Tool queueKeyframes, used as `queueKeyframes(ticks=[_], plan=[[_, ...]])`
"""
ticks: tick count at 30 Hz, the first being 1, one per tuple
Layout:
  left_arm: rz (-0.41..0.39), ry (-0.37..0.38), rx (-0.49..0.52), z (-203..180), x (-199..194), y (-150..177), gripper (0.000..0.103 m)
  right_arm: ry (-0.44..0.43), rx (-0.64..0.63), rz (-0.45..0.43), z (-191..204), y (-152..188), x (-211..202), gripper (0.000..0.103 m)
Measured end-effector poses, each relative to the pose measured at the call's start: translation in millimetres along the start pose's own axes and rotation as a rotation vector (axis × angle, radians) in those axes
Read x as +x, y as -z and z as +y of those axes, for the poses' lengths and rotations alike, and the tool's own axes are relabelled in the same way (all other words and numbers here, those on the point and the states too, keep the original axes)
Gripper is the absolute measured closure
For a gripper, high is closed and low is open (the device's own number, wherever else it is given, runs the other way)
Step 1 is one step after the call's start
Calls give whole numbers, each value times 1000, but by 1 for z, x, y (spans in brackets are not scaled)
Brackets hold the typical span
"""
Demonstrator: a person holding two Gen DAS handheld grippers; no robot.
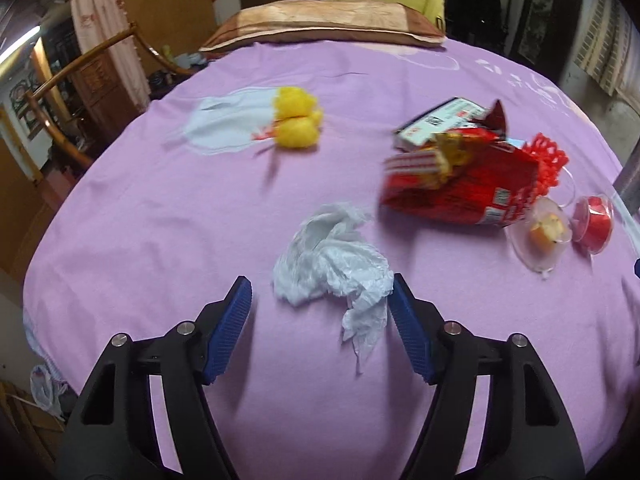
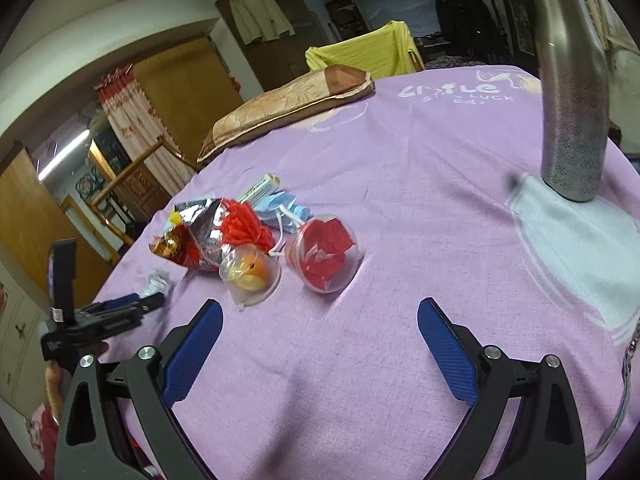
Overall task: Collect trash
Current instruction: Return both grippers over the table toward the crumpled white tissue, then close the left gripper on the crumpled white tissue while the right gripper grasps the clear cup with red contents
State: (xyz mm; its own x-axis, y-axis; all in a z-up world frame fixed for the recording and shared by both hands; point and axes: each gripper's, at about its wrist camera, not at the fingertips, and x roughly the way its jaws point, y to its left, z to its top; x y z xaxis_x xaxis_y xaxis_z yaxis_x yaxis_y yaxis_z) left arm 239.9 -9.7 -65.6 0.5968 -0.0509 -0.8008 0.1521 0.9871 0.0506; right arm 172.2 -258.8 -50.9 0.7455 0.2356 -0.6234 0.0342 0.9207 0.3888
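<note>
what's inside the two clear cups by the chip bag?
Nearer clear cup lies tipped, holding a bitten fruit piece. The other cup holds crumpled red material; anything beneath that is covered.

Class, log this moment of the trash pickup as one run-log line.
left gripper: open around crumpled tissue, no grip yet | right gripper: open, empty | red snack bag: on sheet

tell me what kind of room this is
Most likely a bedroom in a home: the trash lies on a bed with a purple sheet and a brown pillow at its far end, and a shirt hangs on a wooden wardrobe behind.
</note>
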Motion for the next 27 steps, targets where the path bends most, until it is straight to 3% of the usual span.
queueKeyframes(ticks=[1,6,9,14,20,25,27], plan=[[-4,-1,-7,4,-1,1,33,1,-5,3,1,0,1,7],[-52,-35,27,-1,-7,2,8,4,9,10,-2,0,2,7],[-72,-62,72,-11,-6,-5,7,4,21,12,-4,-1,3,7],[-30,-78,61,-13,14,-15,7,2,23,13,-5,-1,3,7],[45,-17,-15,3,26,-17,8,8,24,18,-5,-1,4,7],[62,29,-32,8,28,-15,21,38,17,24,-3,-1,6,7],[44,32,-30,8,26,-13,32,60,-1,42,0,-1,9,7]])
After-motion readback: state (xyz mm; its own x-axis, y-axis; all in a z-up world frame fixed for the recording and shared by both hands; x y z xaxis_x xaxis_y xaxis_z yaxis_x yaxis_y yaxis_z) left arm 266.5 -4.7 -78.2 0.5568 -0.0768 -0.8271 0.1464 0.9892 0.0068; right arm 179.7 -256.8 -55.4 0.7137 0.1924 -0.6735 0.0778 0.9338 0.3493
